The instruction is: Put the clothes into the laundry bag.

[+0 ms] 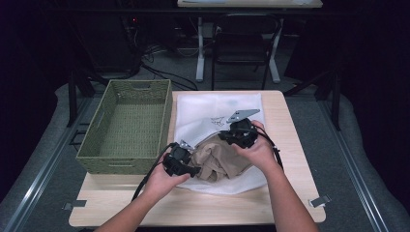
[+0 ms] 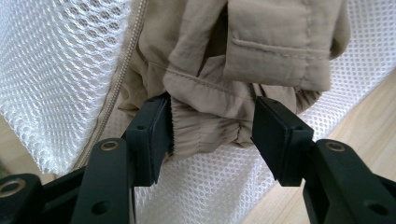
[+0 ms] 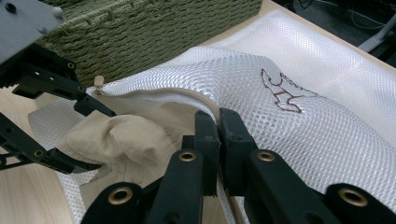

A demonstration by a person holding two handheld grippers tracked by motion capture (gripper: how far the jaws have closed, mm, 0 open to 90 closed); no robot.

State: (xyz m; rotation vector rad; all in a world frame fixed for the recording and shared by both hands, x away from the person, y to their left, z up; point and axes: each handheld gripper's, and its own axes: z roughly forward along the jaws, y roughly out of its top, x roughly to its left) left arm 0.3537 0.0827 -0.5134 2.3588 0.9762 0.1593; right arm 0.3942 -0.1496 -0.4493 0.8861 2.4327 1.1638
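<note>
Tan garment going into a white mesh bag at table centre.

Right gripper (image 3: 218,122) is clamped on the mesh bag (image 1: 212,108) rim; left gripper (image 2: 210,135), jaws apart, straddles the garment (image 1: 217,159) (no readable writing, just a stitched figure). Basket (image 1: 126,126) sits at nine o'clock; bare table (image 1: 290,130) at three.

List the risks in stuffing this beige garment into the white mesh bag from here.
The left gripper has open jaws around the beige fabric garment's gathered hem, so the hem may slip free. The right gripper pinches the white mesh laundry bag's zippered edge; losing it could close the opening.
</note>
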